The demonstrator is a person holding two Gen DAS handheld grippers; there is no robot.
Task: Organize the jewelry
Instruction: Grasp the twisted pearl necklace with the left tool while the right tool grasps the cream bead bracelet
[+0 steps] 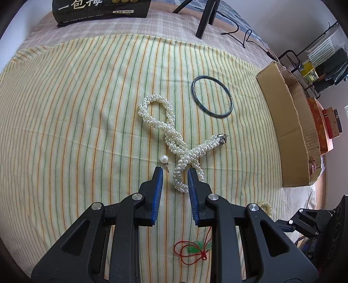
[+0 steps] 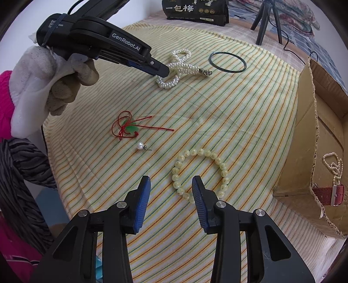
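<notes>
A twisted white pearl necklace point(image 1: 171, 132) lies on the striped cloth; it also shows in the right wrist view point(image 2: 180, 67). My left gripper point(image 1: 175, 172) is open with its fingers either side of the necklace's near end, just above the cloth. A pearl earring point(image 1: 163, 159) lies just left of it. A dark bangle point(image 1: 212, 96) lies beyond. My right gripper point(image 2: 171, 181) is open and empty above the left edge of a pale yellow bead bracelet point(image 2: 200, 174). A second pearl earring point(image 2: 141, 146) and a green pendant on red cord point(image 2: 130, 128) lie to its left.
An open cardboard box point(image 2: 308, 135) stands at the right, holding a thin pearl strand point(image 2: 332, 165) and a red watch strap point(image 2: 328, 194). A black packet point(image 2: 195, 9) and a tripod point(image 2: 266, 19) stand at the back. The cloth drops off at the left.
</notes>
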